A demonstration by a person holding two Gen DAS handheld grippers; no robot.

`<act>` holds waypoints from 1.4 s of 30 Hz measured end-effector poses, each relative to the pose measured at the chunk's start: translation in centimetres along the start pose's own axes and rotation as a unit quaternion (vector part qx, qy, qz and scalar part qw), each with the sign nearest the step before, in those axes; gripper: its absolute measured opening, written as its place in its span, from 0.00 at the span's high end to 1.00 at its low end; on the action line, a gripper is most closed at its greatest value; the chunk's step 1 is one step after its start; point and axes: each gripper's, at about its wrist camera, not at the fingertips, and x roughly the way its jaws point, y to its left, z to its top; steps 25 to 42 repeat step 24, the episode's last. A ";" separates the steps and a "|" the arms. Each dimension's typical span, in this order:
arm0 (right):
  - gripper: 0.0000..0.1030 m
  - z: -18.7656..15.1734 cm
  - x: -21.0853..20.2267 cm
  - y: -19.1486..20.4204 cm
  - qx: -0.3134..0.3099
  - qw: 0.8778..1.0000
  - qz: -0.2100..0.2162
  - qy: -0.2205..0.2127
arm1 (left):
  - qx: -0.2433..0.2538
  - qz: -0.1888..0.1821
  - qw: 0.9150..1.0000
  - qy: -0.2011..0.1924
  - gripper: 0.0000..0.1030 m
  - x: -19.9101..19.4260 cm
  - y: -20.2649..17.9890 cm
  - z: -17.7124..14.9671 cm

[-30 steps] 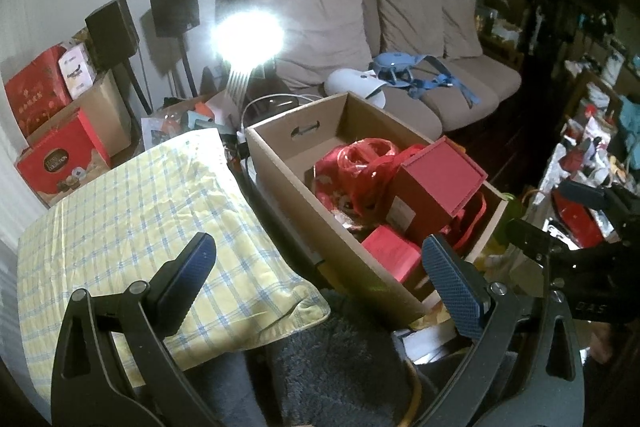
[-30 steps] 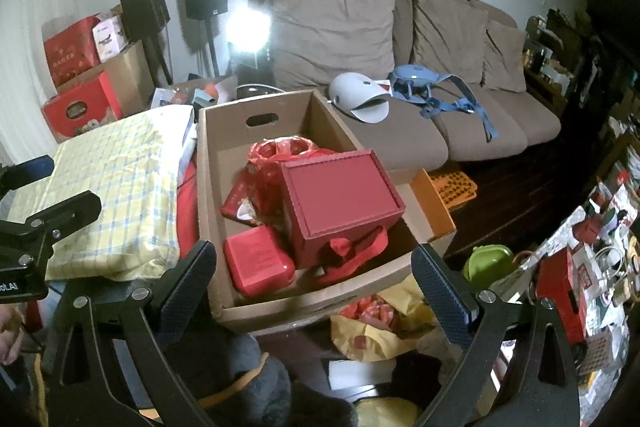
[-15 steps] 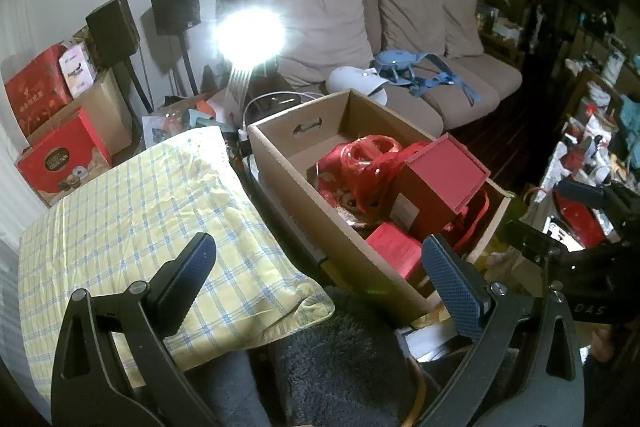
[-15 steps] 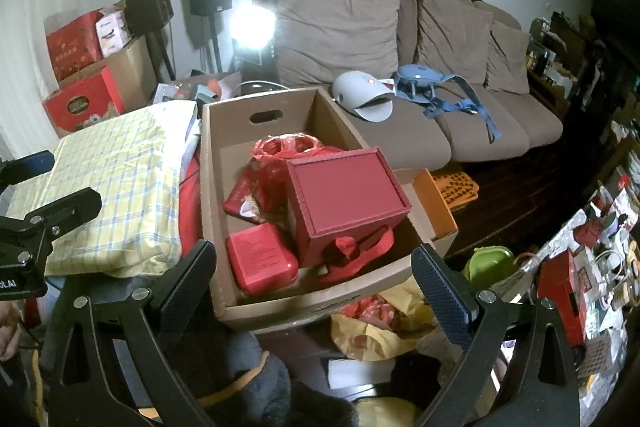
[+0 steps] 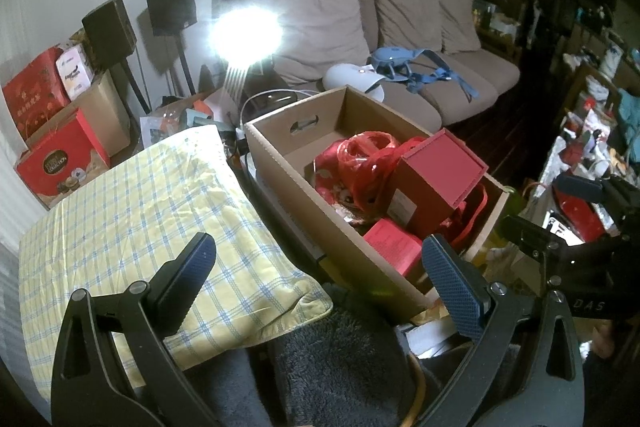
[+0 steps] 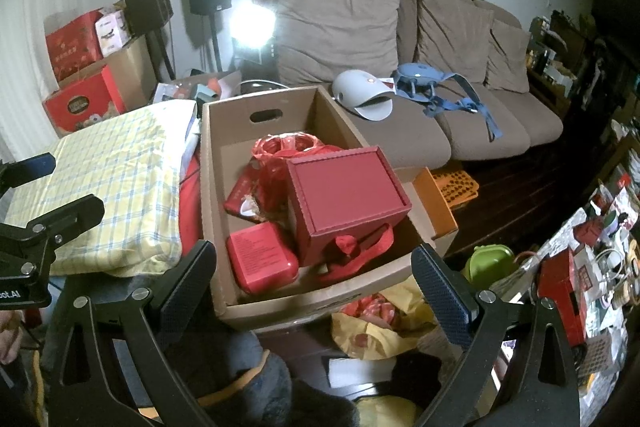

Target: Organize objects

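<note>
The cardboard box (image 6: 224, 211) is open-topped with bare floor at its far end, its near half crowded by a red gift box (image 6: 348, 203).

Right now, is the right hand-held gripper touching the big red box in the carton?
Apart. In the right wrist view the right hand-held gripper stands open, with both fingertips outside the carton, short of the big red box.

Both grippers hang in the air with jaws spread wide and nothing between them: the left gripper (image 5: 318, 277) toward 10 o'clock, the right gripper (image 6: 312, 277) toward 2 o'clock.
</note>
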 end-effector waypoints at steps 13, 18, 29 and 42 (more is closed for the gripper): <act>0.04 0.0 0.1 -0.1 0.000 1.000 0.000 0.002 | 0.003 -0.003 1.000 -0.001 0.00 0.0 -0.1 -0.1; 0.04 -0.1 0.3 0.0 -0.001 1.000 0.000 0.004 | 0.006 -0.004 1.000 -0.002 0.00 0.1 -0.1 -0.1; 0.04 -0.3 0.7 0.2 -0.003 1.000 0.000 0.007 | 0.014 -0.008 1.000 0.001 0.00 0.4 -0.1 -0.1; 0.04 -0.3 0.7 0.2 -0.003 1.000 0.000 0.007 | 0.014 -0.008 1.000 0.001 0.00 0.4 -0.1 -0.1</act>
